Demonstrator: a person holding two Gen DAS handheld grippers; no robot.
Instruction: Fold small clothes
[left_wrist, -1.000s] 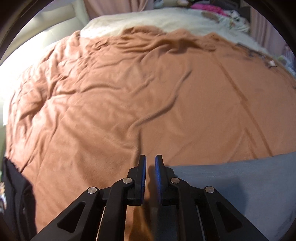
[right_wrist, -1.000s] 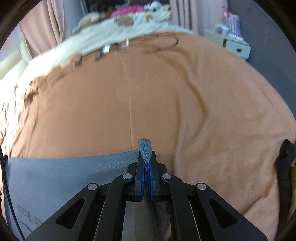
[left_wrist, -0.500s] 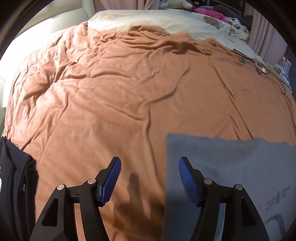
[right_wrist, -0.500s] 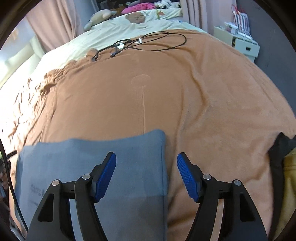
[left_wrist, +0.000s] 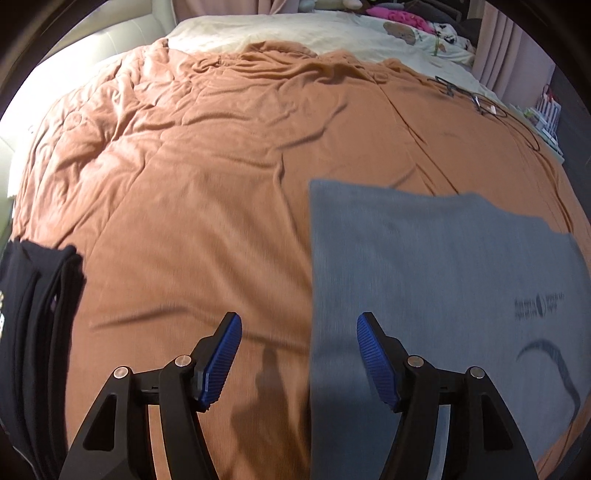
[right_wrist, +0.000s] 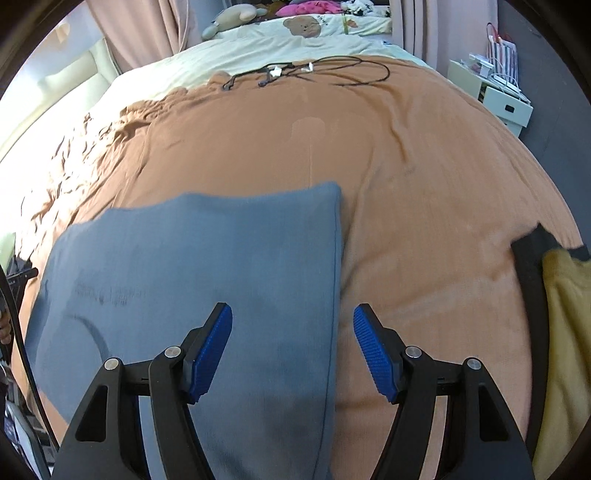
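Observation:
A grey garment (left_wrist: 436, 280) lies flat and folded on the orange-brown blanket (left_wrist: 207, 192), with dark print near its right end. My left gripper (left_wrist: 299, 354) hangs open above the garment's left edge, holding nothing. In the right wrist view the same grey garment (right_wrist: 207, 280) spreads to the left, its right edge running between the blue pads. My right gripper (right_wrist: 291, 347) is open above that edge and empty.
A dark folded garment (left_wrist: 33, 317) lies at the blanket's left edge. A black and yellow pile of clothes (right_wrist: 554, 317) sits at the right edge. Black cables (right_wrist: 306, 72) lie on the far blanket (right_wrist: 424, 177). A white bedside box (right_wrist: 495, 99) stands right of the bed.
Both grippers opened and let go of the grey garment, then pulled back and up. The garment now lies flat on the blanket.

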